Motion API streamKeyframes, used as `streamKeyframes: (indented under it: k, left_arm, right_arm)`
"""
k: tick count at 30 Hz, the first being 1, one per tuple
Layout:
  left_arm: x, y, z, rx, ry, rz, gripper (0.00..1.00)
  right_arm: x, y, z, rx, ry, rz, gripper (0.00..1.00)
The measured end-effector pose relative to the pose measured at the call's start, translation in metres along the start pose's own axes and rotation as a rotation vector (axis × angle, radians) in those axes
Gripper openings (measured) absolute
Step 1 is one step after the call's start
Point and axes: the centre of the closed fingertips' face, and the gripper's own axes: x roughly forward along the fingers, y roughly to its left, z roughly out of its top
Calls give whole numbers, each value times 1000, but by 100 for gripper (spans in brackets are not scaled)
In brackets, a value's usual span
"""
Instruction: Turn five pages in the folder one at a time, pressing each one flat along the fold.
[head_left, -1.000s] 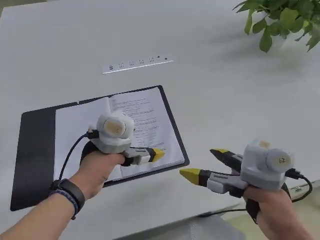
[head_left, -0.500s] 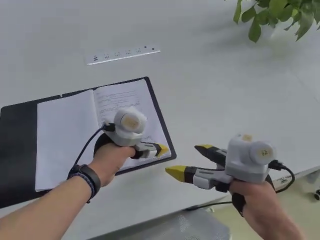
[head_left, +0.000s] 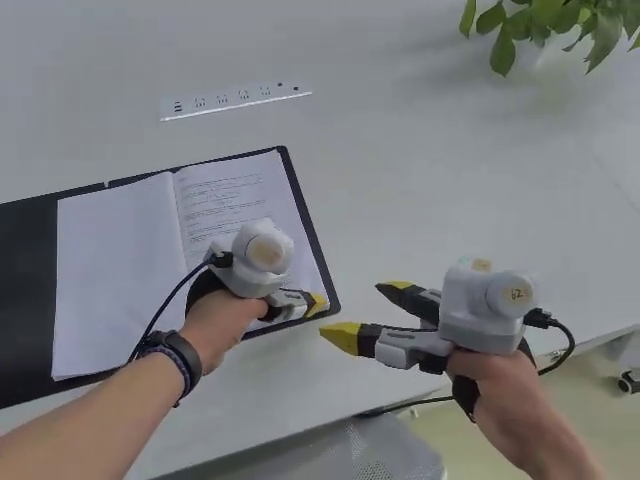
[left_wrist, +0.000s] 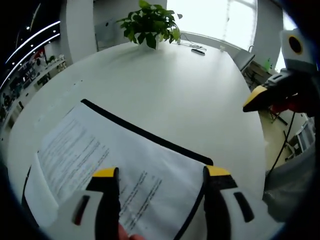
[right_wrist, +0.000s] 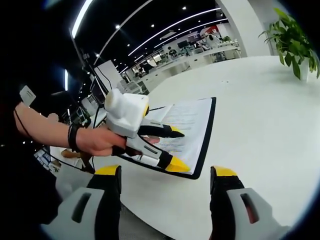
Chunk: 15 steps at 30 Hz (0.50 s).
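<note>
The white bench (head_left: 450, 200) runs past every edge of the head view. The open black folder (head_left: 25, 300) lies on it at the left, with its left end cut off by the edge of that view. A leafy plant (head_left: 560, 25) at the far right corner is also cropped. The printed right page (head_left: 235, 210) lies flat beside a blank left page (head_left: 110, 280). Its print is too small to read, and its lower part is hidden behind the person's left hand. The left gripper (left_wrist: 161, 172) hangs over that page's lower right corner, jaws spread wide and gripping nothing; whether they touch the paper cannot be told. The right gripper (head_left: 365, 312) is off the folder to the right over bare bench, jaws also wide apart and empty. A socket strip (head_left: 235, 100) lies beyond the folder.
</note>
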Motion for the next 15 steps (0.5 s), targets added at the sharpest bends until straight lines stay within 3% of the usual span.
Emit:
streamKeyframes:
  k: [3,10,15]
  left_arm:
    - [2,0,-3,31,-2,21,68]
    - [1,2,-3,30,-25,17,67]
    - [1,2,-1,34,-34,14,66]
  right_arm:
    - [2,0,-4,2,11,8,71]
    - [6,1,-7,-3,22,23,70]
    - [6,-3,5,27,-27,36,67]
